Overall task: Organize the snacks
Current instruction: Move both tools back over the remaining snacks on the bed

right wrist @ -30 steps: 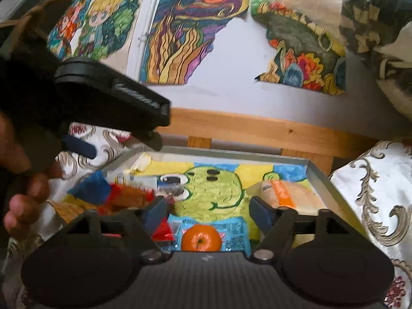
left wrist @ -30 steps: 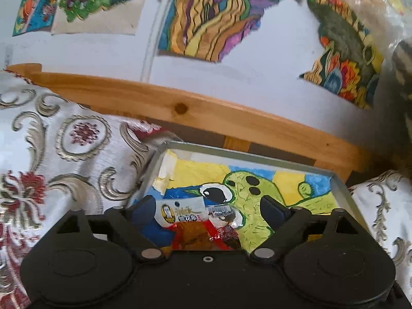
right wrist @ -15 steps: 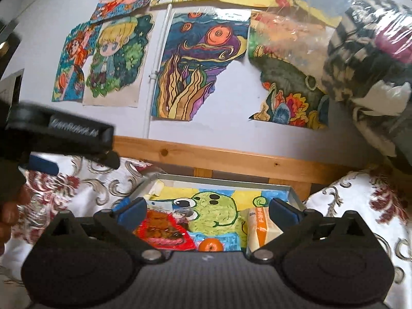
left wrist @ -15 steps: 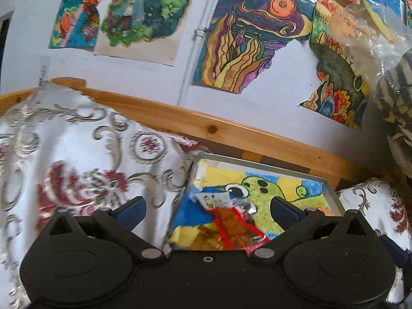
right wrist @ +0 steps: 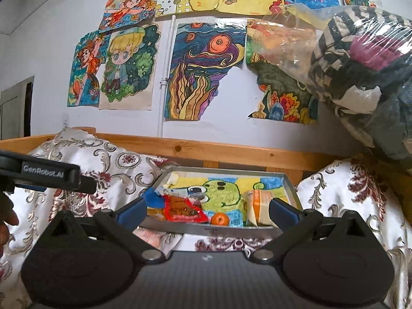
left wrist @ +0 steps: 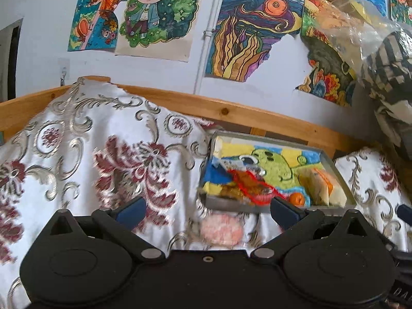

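Observation:
A grey tray (right wrist: 226,229) (left wrist: 340,177) with a green cartoon drawing lies on the patterned cloth by the wooden rail. Inside it are a red snack packet (right wrist: 184,209) (left wrist: 253,188), a blue packet (right wrist: 154,198), a small orange (right wrist: 219,219) (left wrist: 298,198) and an orange-and-cream packet (right wrist: 257,207) (left wrist: 322,182). A pink packet (left wrist: 221,230) (right wrist: 150,235) lies on the cloth just in front of the tray. My left gripper (left wrist: 207,209) is open and empty, above the cloth left of the tray. My right gripper (right wrist: 207,211) is open and empty, facing the tray's near wall.
A white cloth with red and silver flowers (left wrist: 103,154) covers cushions on both sides of the tray. A wooden rail (right wrist: 231,152) runs behind it under a wall of drawings. A plastic-wrapped bundle of striped fabric (right wrist: 360,64) hangs at the upper right. A hand (right wrist: 6,221) shows at the left edge.
Both grippers have pulled back and up from the tray, so it looks smaller. The left one also swung leftward over the cloth, and the pink packet has come into view.

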`<state>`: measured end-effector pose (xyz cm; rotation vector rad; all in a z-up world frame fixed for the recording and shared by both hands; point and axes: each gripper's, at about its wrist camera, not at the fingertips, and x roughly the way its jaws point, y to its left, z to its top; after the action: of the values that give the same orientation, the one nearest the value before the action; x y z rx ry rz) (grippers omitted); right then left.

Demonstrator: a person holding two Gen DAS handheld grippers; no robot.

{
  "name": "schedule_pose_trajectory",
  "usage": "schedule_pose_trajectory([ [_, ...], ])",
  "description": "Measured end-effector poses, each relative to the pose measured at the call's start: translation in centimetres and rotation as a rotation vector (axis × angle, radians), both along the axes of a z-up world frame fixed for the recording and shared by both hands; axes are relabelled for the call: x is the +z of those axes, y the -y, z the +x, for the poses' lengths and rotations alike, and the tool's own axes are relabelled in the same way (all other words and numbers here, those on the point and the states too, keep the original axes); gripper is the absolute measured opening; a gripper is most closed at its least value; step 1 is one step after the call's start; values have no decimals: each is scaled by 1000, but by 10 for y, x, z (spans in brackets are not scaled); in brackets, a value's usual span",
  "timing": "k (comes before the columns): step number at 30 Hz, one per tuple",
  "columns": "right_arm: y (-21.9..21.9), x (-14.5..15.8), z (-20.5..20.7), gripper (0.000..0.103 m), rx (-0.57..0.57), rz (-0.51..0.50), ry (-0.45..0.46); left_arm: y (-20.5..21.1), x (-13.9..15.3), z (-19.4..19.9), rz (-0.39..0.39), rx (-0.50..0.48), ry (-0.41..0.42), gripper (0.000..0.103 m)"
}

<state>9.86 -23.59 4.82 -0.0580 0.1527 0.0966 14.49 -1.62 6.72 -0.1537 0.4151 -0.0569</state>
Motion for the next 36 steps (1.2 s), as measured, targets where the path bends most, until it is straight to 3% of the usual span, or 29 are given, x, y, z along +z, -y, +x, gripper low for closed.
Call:
schedule_pose_trajectory([
  [12, 4, -14, -50, 103, 25, -24, -79, -18, -22, -51, 6, -4, -89, 102],
  [18, 4, -32, -62, 103, 17, 9, -232, -18, -40, -74, 30, -58, -139, 102],
  [24, 7, -47, -64, 103, -20, 14, -342, -12, -57, -93, 109, -96, -144, 102],
  [28, 10, -51, -61, 103, -32, 30, -373, -5, -62, -94, 166, -121, -161, 102],
  [36, 11, -59, -52, 103, -46, 21, -419, 3, -70, -79, 208, -149, -224, 102],
])
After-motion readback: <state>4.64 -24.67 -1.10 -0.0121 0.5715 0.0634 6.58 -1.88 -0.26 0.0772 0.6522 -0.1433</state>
